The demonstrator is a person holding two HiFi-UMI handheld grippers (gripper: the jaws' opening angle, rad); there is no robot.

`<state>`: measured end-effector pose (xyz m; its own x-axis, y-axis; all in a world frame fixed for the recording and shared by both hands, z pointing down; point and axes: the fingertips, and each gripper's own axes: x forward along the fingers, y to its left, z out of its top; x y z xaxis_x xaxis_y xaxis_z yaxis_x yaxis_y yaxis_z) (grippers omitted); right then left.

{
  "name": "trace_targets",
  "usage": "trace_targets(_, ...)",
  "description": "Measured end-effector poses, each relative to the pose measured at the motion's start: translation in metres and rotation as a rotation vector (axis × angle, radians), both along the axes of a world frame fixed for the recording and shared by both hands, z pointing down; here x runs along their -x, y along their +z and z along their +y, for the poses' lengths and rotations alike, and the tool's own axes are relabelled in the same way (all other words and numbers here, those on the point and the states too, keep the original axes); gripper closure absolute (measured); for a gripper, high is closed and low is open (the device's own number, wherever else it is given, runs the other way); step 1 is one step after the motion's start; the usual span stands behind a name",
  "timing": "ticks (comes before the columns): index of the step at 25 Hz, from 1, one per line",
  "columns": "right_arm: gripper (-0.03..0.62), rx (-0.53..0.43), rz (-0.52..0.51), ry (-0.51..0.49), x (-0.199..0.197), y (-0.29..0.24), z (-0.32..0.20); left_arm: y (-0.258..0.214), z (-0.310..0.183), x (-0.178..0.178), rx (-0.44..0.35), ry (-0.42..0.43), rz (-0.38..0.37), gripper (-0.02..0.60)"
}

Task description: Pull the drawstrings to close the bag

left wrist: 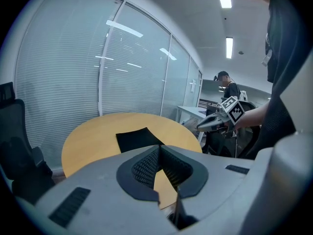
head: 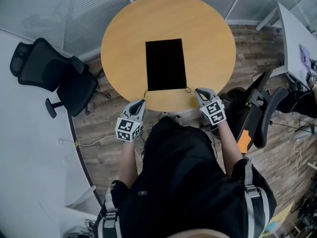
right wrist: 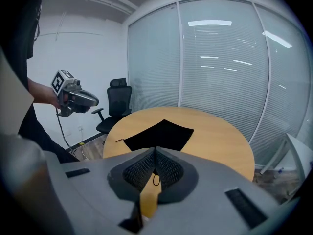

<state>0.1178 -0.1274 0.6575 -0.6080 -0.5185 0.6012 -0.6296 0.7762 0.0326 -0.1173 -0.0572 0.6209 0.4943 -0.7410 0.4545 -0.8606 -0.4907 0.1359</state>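
Black rectangular fabric bag (head: 166,63) lies flat near the middle of the round light-wood table (head: 124,43), with its mouth along the near edge. Two thin cords leave that edge. The left drawstring (head: 145,92) trails off the near-left corner, and the right drawstring (head: 188,89) ends in a small loop off the near-right corner. The mouth reads as full width, so closing is judged not yet begun.

The left gripper (head: 142,102) hovers at the near rim, just beside its cord, with its jaws pressed together and nothing between them. The right gripper (head: 197,91) sits just right of the loop, its jaws likewise together. Its own view shows the loop lying on the tabletop beneath the pads, apparently not clamped.

Recommended procedure:
- Part each pair of jaws before descending, since closed pads would only push the cord about.
- Take each cord close to the bag's corner, low on the tabletop.
- Pull both cords outward, left and right, evenly, so the channel gathers without dragging the light bag toward the near rim.

Black office chair (head: 54,76) at the far left stands well apart and poses no obstacle.
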Motion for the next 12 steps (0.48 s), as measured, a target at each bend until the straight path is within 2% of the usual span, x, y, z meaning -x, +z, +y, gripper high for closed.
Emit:
trace_targets(7,0.534,0.028,0.028,-0.006,0.003,0.011,0.004,0.011,0.001,0.004,0.024,0.013,0.001,0.563)
trace_targets(12,0.534,0.035,0.064,-0.023,0.006,0.017,0.003,0.024,-0.005,0.004,0.045,0.052,-0.030,0.563)
